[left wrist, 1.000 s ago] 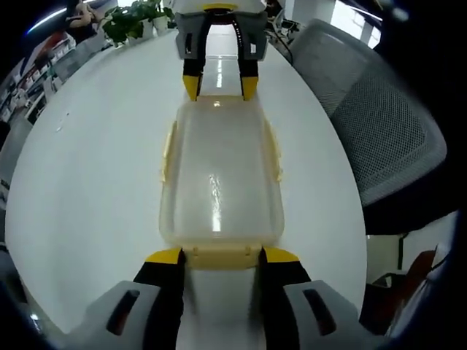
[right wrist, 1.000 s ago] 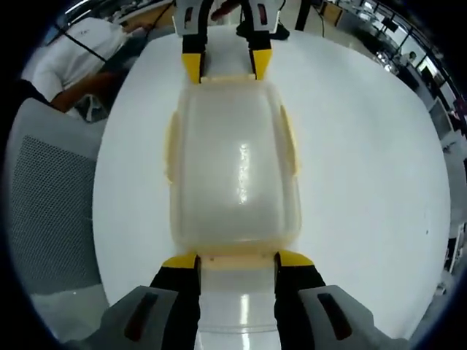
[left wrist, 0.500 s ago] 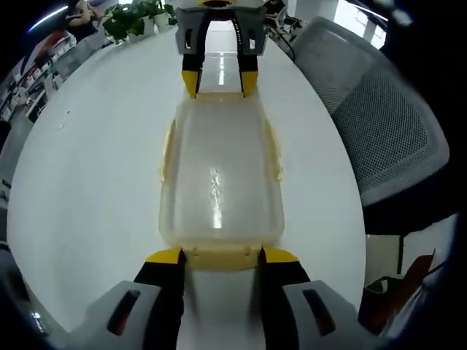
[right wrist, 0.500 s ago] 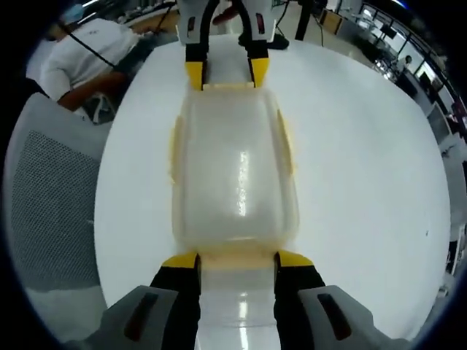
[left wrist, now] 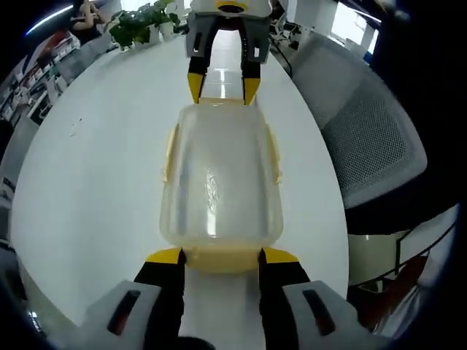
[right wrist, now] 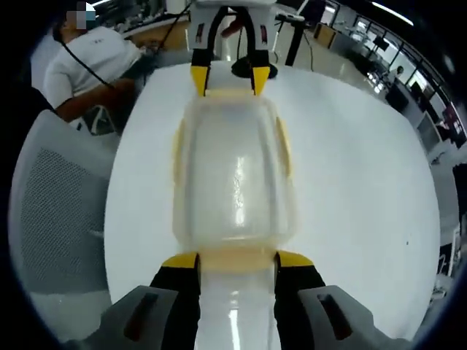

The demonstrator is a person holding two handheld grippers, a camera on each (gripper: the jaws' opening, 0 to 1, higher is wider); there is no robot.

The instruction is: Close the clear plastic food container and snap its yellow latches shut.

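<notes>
The clear plastic food container (left wrist: pixel 219 182) has its lid on and hangs lengthwise between both grippers, a little above the white table. Yellow side latches (left wrist: pixel 168 153) (left wrist: pixel 274 157) stick out along its long edges. My left gripper (left wrist: pixel 222 257) is shut on the near yellow end latch (left wrist: pixel 222 261). The right gripper (left wrist: pixel 222 87) grips the far end. In the right gripper view the container (right wrist: pixel 233 175) runs away from my right gripper (right wrist: pixel 237 260), which clamps its near end latch (right wrist: pixel 237 255). The left gripper (right wrist: pixel 228 80) holds the opposite end.
A round white table (left wrist: pixel 87 182) lies under the container. A grey mesh chair (left wrist: pixel 365 138) stands at its edge, also seen as the chair (right wrist: pixel 55 211). Potted plants (left wrist: pixel 139 22) sit at the far rim. A person in a white shirt (right wrist: pixel 87 62) sits beyond the table.
Both cameras have risen, so the table looks smaller and farther. The container keeps its size and place between the two grippers, so it has come up with them.
</notes>
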